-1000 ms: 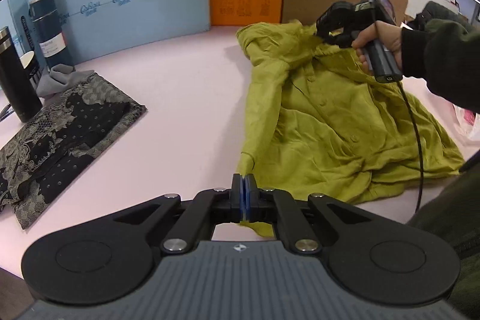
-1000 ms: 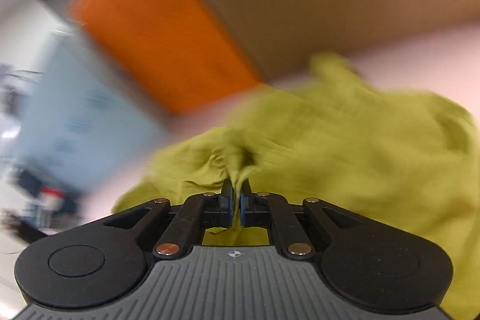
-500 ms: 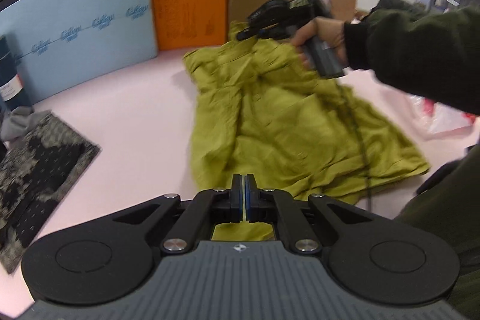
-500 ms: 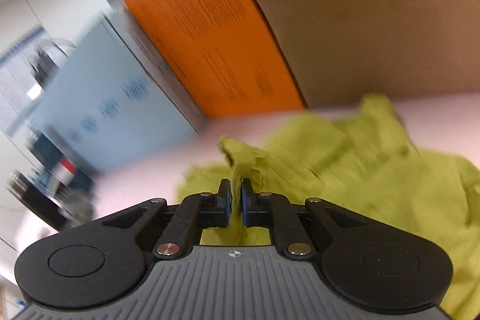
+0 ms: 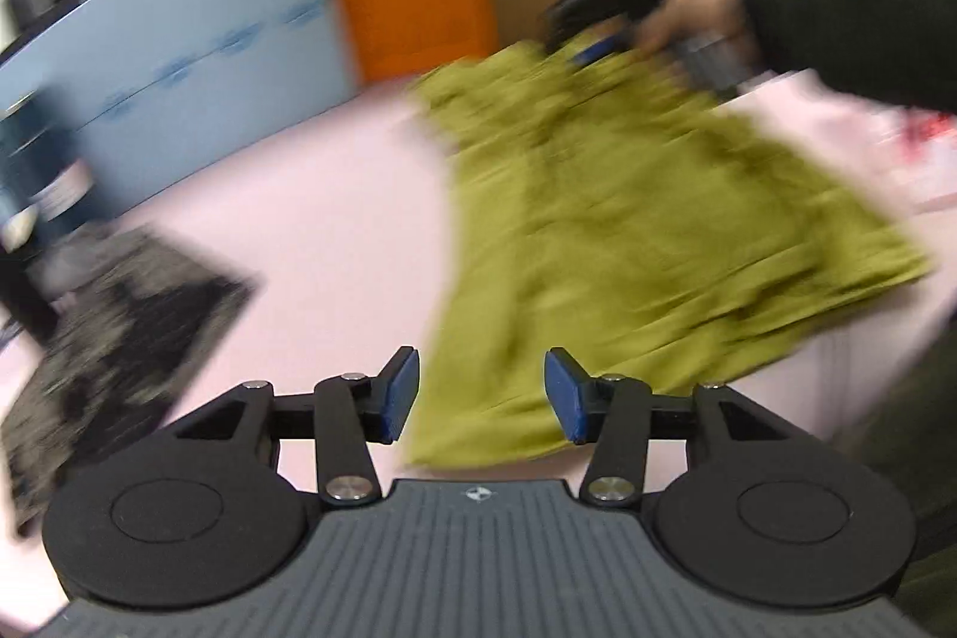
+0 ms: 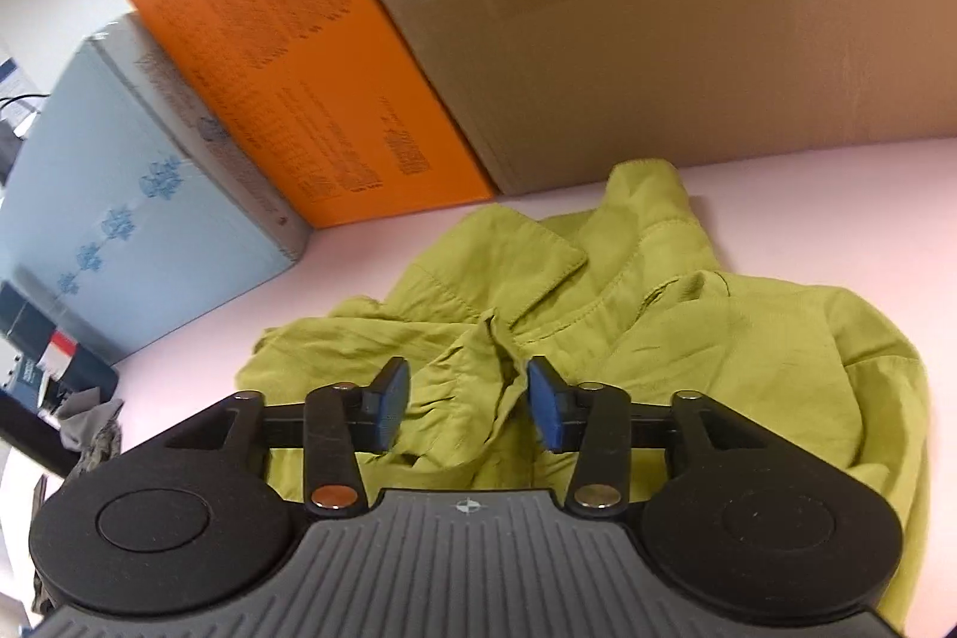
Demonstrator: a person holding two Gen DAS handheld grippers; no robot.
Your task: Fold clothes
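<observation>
An olive-green button shirt (image 5: 646,231) lies spread on the pink table (image 5: 335,231). My left gripper (image 5: 481,393) is open just above the shirt's near hem, holding nothing. My right gripper (image 6: 469,402) is open over the rumpled collar and shoulder area of the shirt (image 6: 688,333), with a raised fold of cloth between the blue pads but not pinched. In the blurred left wrist view the right gripper (image 5: 592,34) and the hand holding it sit at the shirt's far end.
A folded black patterned garment (image 5: 119,321) lies at the left of the table. Blue (image 6: 137,219), orange (image 6: 311,58) and brown cardboard (image 6: 658,10) panels wall the far edge. Bottles (image 5: 36,183) stand at the far left.
Both grippers have opened and let go of the shirt. The shirt, held up by hem and collar before, now lies on the table. The left view is still moving.
</observation>
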